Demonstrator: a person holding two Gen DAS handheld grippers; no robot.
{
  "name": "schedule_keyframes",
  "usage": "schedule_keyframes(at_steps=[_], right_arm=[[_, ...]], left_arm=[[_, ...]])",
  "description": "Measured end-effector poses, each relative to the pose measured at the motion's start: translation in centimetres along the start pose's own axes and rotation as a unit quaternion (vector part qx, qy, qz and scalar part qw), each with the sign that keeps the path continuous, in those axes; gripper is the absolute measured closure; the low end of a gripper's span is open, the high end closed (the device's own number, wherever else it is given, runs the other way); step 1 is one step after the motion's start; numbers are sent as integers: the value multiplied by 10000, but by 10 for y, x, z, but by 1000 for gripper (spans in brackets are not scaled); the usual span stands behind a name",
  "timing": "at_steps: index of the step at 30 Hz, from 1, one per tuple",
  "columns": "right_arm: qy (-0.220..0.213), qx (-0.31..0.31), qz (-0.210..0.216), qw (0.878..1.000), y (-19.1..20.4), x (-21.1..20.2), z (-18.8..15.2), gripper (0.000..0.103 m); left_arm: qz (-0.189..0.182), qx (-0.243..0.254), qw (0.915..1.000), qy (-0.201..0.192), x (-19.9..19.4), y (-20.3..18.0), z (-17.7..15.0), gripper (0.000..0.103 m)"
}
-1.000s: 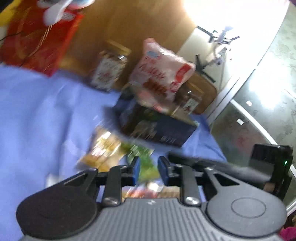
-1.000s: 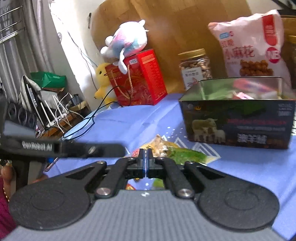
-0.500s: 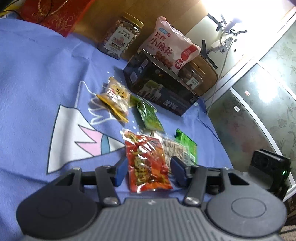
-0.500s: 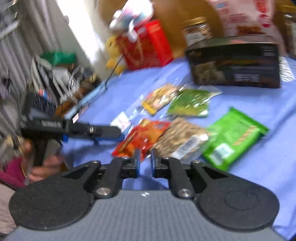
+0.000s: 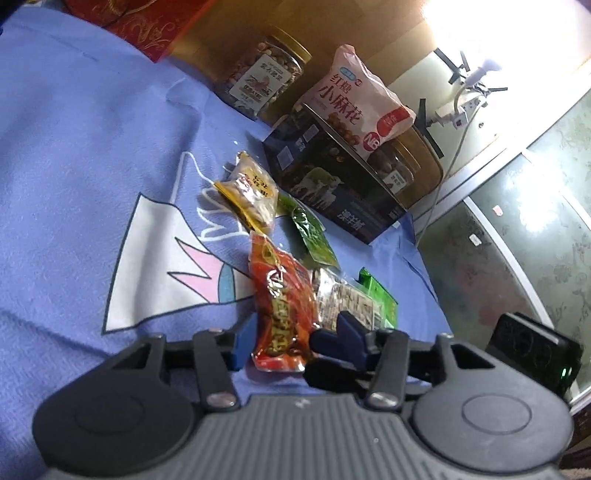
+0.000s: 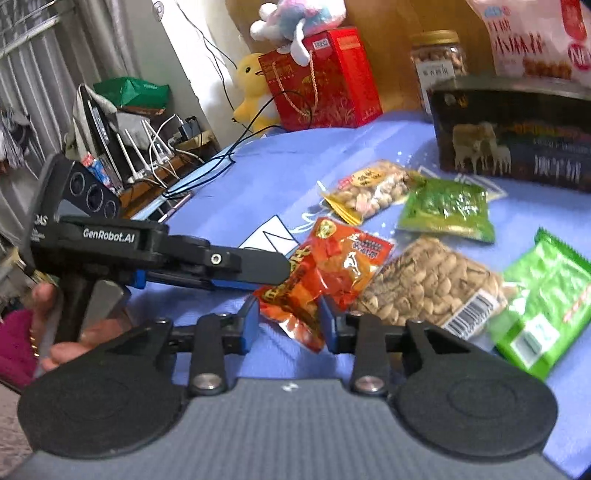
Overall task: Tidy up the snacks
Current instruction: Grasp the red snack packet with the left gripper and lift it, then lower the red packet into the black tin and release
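Note:
A red snack packet (image 5: 282,310) (image 6: 325,273) lies on the blue cloth (image 5: 92,155). My left gripper (image 5: 291,341) is open with its fingers either side of the packet's near end. My right gripper (image 6: 290,325) is open too, its fingers either side of the packet's lower corner. Beside it lie a seed packet (image 6: 424,284) (image 5: 343,302), a bright green packet (image 6: 546,302), a dark green packet (image 6: 447,208) (image 5: 312,232) and a yellow nut packet (image 6: 369,192) (image 5: 251,192). A dark open box (image 6: 517,144) (image 5: 332,181) stands behind them.
A nut jar (image 5: 262,81) (image 6: 439,66), a pink bag (image 5: 358,110) and a red gift box (image 6: 325,81) with a plush toy (image 6: 295,18) stand at the back. Cables and routers (image 6: 147,147) sit left of the table. A glass door (image 5: 517,240) is on the right.
Both grippers have come down to the red packet and opened around it; the right one was shut a second ago. The packets now lie closer in both views.

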State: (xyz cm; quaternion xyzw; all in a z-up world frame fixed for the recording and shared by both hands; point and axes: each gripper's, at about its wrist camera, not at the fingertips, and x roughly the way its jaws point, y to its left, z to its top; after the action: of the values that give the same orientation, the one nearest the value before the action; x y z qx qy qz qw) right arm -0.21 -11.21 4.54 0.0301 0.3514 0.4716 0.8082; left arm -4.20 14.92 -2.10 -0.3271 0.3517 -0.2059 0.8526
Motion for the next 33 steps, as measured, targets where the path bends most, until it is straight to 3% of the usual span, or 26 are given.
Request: schedule_keyframes(at_steps=[5,8,10,13,18,22,26,28,33], right_arm=[[-77,-491,-234,9985,4,-1,-5,63],[-146,-388,-195,9989,-7,-7,-8,63],[-214,-256,-214,9992,-11,-10,-10,63],[-308,-161,-296,9990,-13,-14,-13,63],[-394,-244,-484,9978,-8,-16,-17,63],[-459,-68,-383,9982,-13,-17,-13,58],[-733,220,16,9971,-19,-25,0,59],[-941,241,155,9952,-21,-33,9,68],[-1411,-152,-432,9889,-29,-47,36,69]], left_arm=[[-216,138,9996,-77,-1,-10,4,56],[-361,143,9992,2,6,-14,9,56],[-210,165,9996,133,18,-16,11,56],[139,319,9989,302,37,-16,11,83],[-240,-63,9994,244,30,-4,20,85],[-879,-462,9950,112,12,4,25,85],[-849,-148,9962,106,12,-16,38,85],[-843,81,9963,116,20,-29,51,85],[-780,838,9934,115,54,-74,104,84]])
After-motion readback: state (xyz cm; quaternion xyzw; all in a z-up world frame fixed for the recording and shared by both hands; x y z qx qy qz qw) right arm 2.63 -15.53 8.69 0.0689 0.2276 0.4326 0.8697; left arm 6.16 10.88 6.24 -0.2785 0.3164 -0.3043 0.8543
